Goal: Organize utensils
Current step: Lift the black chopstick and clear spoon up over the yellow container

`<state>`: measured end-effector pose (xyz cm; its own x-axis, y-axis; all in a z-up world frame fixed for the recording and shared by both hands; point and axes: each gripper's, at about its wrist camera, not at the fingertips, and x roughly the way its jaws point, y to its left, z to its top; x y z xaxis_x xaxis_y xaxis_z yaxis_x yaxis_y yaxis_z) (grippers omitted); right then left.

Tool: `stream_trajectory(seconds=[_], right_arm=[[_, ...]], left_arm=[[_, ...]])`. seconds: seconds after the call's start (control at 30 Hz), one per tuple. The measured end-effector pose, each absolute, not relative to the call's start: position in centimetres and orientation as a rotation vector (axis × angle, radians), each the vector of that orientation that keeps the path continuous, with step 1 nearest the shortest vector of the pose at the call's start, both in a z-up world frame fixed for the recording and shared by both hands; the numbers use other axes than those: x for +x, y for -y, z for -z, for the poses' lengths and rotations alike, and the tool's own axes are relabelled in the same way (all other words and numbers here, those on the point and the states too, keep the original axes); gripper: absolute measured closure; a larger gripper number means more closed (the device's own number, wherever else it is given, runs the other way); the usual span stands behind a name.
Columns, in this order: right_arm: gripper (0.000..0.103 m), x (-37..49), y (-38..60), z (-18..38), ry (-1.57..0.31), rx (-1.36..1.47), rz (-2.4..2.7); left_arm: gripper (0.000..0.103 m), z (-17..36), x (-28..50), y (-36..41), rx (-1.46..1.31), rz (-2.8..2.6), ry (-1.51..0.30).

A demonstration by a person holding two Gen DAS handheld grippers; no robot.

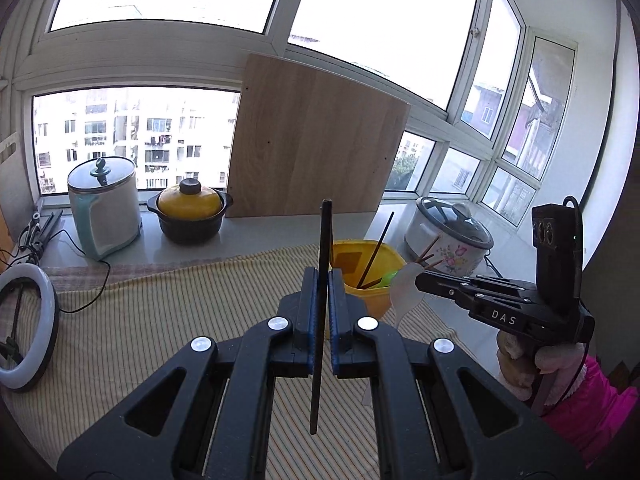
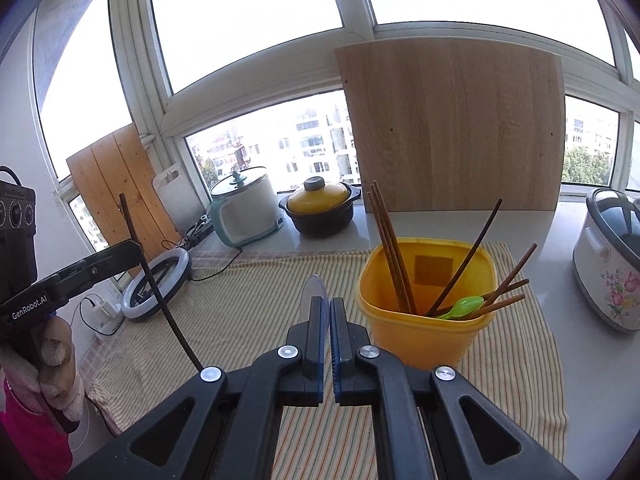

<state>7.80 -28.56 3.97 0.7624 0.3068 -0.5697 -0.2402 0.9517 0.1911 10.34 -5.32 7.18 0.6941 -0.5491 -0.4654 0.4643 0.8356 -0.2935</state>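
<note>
My left gripper is shut on a dark chopstick that stands upright between its pads; it also shows in the right wrist view. My right gripper is shut on a white spoon, whose pale bowl shows in the left wrist view. A yellow tub stands on the striped cloth just right of the right gripper. It holds several brown chopsticks and a green spoon. In the left wrist view the tub sits just behind the left gripper.
A striped cloth covers the counter. A wooden board leans on the window. A teal-white cooker, a yellow-lidded pot, a floral rice cooker and a ring light stand around the cloth.
</note>
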Motion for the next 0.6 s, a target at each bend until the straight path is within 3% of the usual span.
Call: stream_trajectory(seconds=[0.6], right_arm=[[0.103, 8.3, 32.8, -7.3, -0.539, 0.145, -0.193]], left_arm=[[0.1, -11.1, 13.7, 9.4, -0.186, 0.618, -0.49]])
